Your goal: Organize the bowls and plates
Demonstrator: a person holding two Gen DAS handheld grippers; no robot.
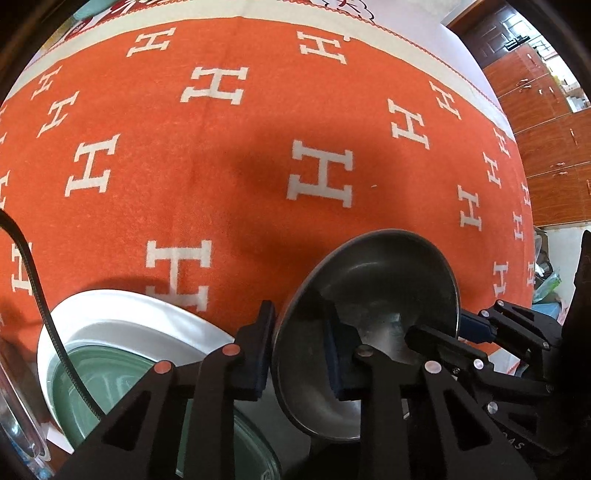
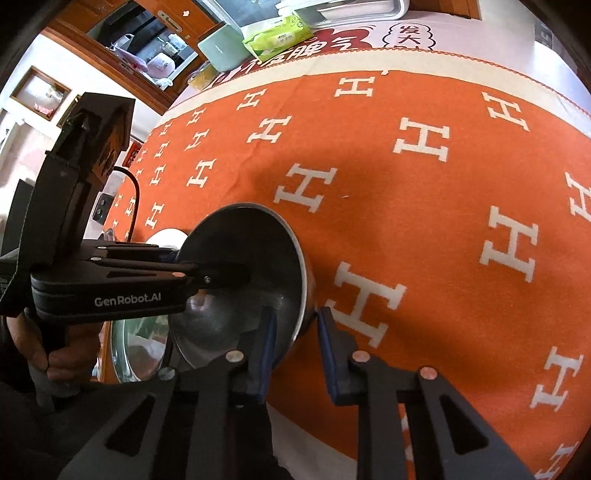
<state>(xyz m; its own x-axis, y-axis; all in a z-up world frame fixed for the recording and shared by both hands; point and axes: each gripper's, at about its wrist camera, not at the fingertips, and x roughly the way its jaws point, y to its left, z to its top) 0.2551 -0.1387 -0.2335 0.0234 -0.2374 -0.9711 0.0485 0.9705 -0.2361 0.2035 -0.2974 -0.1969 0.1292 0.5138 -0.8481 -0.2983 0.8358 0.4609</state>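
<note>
Nearest the lens in the left wrist view: the left gripper (image 1: 301,349), fingers straddling the rim of the steel bowl (image 1: 373,295), one blue pad (image 1: 260,350) outside the wall, the other inside. Pads look pressed to the metal, so I read it as clamped on the rim. The right gripper (image 2: 293,350) sits on the opposite rim, one pad (image 2: 264,350) inside the bowl (image 2: 243,273), the other (image 2: 332,354) outside w/ a visible gap to the wall; fingers apart, not gripping yet as far as I can tell.

The bowl is tipped on edge, mouth toward the left camera, held just above the orange H-pattern cloth (image 1: 221,155). Empty inside, only reflections.

Handling, my guess: thin stainless, light, stiff, won't break, but slick & polished. A rim pinch can swivel or slip, esp. one-sided. Best hold is the rim wall deep between the pads, two grips opposite each other.

Other containers: white plate (image 1: 122,321) at lower left, w/ a pale green dish (image 1: 107,373) sitting in it. Both look ceramic or glass, so fragile & heavier than steel; set the bowl down soft, no clanking. A clear glass piece (image 1: 14,421) shows at the far left edge, can't tell what. Nothing visible in any of them.

Far end of the table: mint mug (image 2: 221,48), tissue pack (image 2: 277,37), white tray (image 2: 351,11); contents not visible.
</note>
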